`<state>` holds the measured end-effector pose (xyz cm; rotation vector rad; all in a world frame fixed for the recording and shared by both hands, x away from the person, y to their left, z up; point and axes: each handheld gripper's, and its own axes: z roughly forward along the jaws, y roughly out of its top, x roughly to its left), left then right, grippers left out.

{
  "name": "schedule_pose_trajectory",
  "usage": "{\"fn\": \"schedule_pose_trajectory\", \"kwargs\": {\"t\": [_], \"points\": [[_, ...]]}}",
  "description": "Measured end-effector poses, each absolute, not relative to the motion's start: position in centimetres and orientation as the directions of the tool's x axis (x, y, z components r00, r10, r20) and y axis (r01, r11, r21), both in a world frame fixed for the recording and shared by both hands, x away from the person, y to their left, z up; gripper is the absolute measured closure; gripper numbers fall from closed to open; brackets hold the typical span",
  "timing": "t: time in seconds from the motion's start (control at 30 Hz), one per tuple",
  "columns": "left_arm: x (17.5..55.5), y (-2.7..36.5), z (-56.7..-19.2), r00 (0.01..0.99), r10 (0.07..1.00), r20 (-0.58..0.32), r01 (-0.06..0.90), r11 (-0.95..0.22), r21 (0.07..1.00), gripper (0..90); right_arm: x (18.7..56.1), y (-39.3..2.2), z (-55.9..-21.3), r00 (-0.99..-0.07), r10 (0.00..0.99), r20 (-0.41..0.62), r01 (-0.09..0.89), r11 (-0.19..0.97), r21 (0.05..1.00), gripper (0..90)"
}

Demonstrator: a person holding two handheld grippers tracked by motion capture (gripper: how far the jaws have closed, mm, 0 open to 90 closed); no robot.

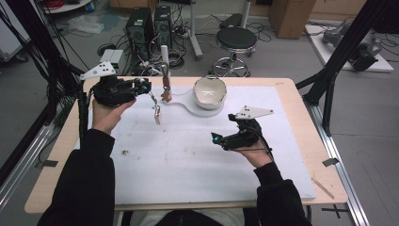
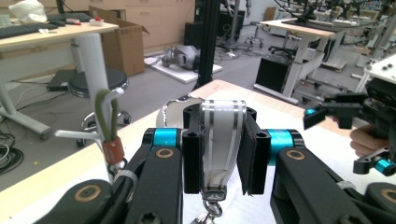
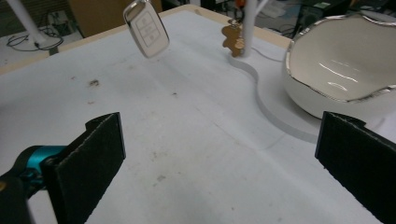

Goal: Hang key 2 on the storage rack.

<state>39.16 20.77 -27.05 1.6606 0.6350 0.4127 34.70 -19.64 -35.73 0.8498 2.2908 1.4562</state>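
Note:
My left gripper [image 1: 147,87] hovers over the table's far left, shut on a white-and-silver strap [image 2: 222,135]. A white car key fob [image 1: 156,114] dangles from that strap above the mat; in the right gripper view the key fob [image 3: 146,28] hangs at top left. Just right of it stands a white post [image 1: 164,57] with hooks, where a green loop [image 2: 106,114] and a brown charm [image 3: 232,39] hang. My right gripper [image 1: 215,138] is low at centre right, jaws wide open and empty [image 3: 229,158].
A white bowl with a silver rim [image 1: 209,92] sits on the post's white base plate [image 1: 188,107], right of the post. A white mat [image 1: 188,160] covers the wooden table. Stools, computers and cables lie on the floor beyond the far edge.

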Motion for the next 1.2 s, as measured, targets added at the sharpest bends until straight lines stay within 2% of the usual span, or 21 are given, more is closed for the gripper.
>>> {"fn": "schedule_pose_trajectory", "kwargs": {"t": [0.5, 0.9, 1.2], "points": [[42.6, 21.5, -25.9, 0.746, 0.662, -0.064, 0.198, -0.129, 0.972, 73.9, 34.0, -25.0, -38.0, -0.704, 0.707, 0.075, 0.331, 0.233, 0.914, 0.6], [45.8, 22.4, -25.6, 0.726, 0.685, -0.057, 0.204, -0.136, 0.969, 73.9, 32.9, -27.7, -39.4, -0.686, 0.723, 0.086, 0.341, 0.214, 0.915, 0.6], [48.1, 23.5, -25.3, 0.674, 0.736, -0.069, 0.243, -0.133, 0.961, 73.9, 32.2, -29.9, -40.7, -0.667, 0.737, 0.112, 0.366, 0.193, 0.911, 0.7]]}}
